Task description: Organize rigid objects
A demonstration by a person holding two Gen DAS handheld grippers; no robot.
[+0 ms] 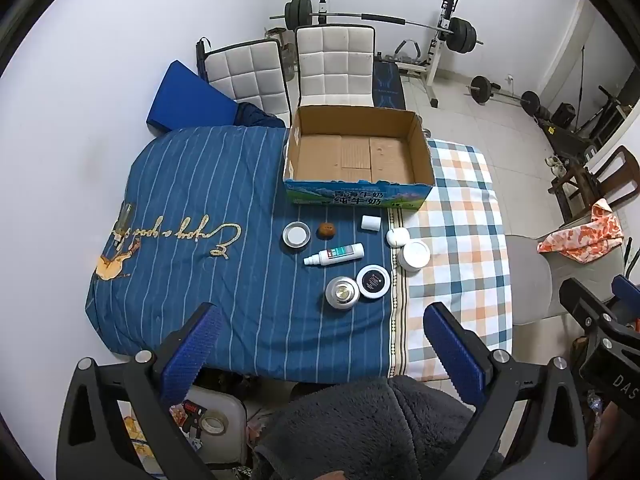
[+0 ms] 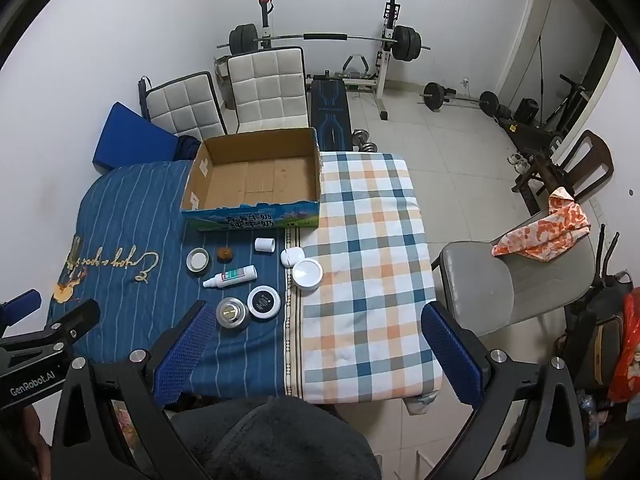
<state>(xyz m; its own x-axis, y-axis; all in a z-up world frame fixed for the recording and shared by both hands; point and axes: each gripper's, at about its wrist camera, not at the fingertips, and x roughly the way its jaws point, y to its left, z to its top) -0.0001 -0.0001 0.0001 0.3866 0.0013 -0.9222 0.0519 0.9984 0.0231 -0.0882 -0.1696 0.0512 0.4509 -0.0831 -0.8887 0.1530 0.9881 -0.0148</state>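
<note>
An open, empty cardboard box (image 1: 356,152) (image 2: 256,176) stands at the far side of the cloth-covered table. In front of it lie several small items: a spray bottle (image 1: 334,255) (image 2: 230,276), a black-lidded jar (image 1: 373,282) (image 2: 264,303), a silver round tin (image 1: 342,293) (image 2: 232,312), a white jar (image 1: 415,255) (image 2: 307,274), a small white case (image 1: 397,236) (image 2: 292,257), a white cap (image 1: 370,223) (image 2: 265,245), a brown lump (image 1: 327,229) (image 2: 224,255) and a silver lid (image 1: 296,234) (image 2: 198,259). My left gripper (image 1: 322,344) and right gripper (image 2: 320,340) are open and empty, above the table's near edge.
Two white padded chairs (image 1: 336,68) and a weight bench with barbell (image 1: 384,20) stand behind the table. A grey chair (image 2: 516,280) with an orange cloth is to the right. A blue cushion (image 1: 180,100) leans at the far left.
</note>
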